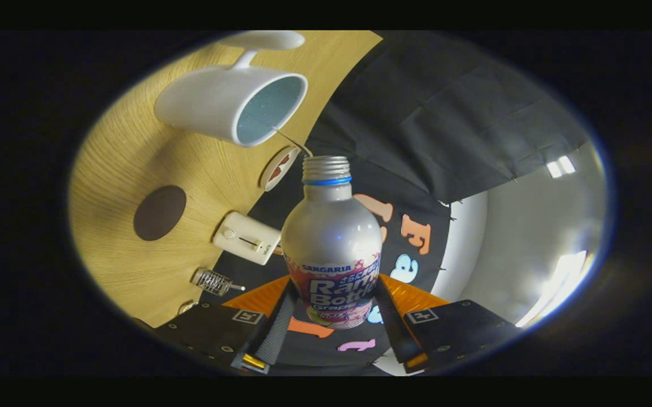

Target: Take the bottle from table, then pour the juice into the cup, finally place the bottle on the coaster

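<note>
My gripper (pixel 333 308) is shut on a silver aluminium bottle (pixel 331 237) with a pink and blue label, both fingers pressing its lower body. The bottle's open threaded neck (pixel 326 168) points away from me, and the whole view is rolled sideways, so the bottle is tipped. A thin stream leaves the neck toward the white cup (pixel 230 102) with a pale blue inside, which stands on the wooden table (pixel 117 169) just beyond the neck. A dark brown round coaster (pixel 159 212) lies on the table, to the side of the cup and nearer to me.
On the table near its edge are a cream box with a switch (pixel 247 237), a small metal wire piece (pixel 213 281) and a round white-rimmed disc (pixel 278 167). A white object (pixel 264 39) lies beyond the cup. Beyond the table hangs the black cloth wall (pixel 444 124).
</note>
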`<state>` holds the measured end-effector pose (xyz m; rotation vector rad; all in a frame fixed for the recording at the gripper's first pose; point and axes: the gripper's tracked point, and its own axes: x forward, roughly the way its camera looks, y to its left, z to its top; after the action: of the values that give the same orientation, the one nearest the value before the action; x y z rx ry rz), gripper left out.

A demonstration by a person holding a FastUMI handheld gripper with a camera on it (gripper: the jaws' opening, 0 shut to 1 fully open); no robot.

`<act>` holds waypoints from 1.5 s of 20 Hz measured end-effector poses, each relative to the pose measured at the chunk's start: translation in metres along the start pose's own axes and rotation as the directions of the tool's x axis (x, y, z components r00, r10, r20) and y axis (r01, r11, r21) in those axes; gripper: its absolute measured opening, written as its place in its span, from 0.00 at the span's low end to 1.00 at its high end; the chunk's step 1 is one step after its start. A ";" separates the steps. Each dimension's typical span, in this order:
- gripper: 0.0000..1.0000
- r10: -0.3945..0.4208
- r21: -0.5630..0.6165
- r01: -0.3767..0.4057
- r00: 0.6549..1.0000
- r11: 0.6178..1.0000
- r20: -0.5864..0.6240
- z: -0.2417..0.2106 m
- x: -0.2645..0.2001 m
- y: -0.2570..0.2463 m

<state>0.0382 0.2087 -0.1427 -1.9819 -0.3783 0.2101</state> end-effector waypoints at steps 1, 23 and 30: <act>0.76 -0.001 0.000 0.001 1.000 1.000 0.000 0.000 0.001 -0.001; 0.77 0.123 0.279 -0.128 0.992 0.952 0.035 0.019 -0.011 0.033; 0.77 0.192 0.564 -0.165 0.981 0.809 0.012 0.021 -0.007 0.049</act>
<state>0.0336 0.2051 -0.1960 -1.4250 -0.0756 0.3524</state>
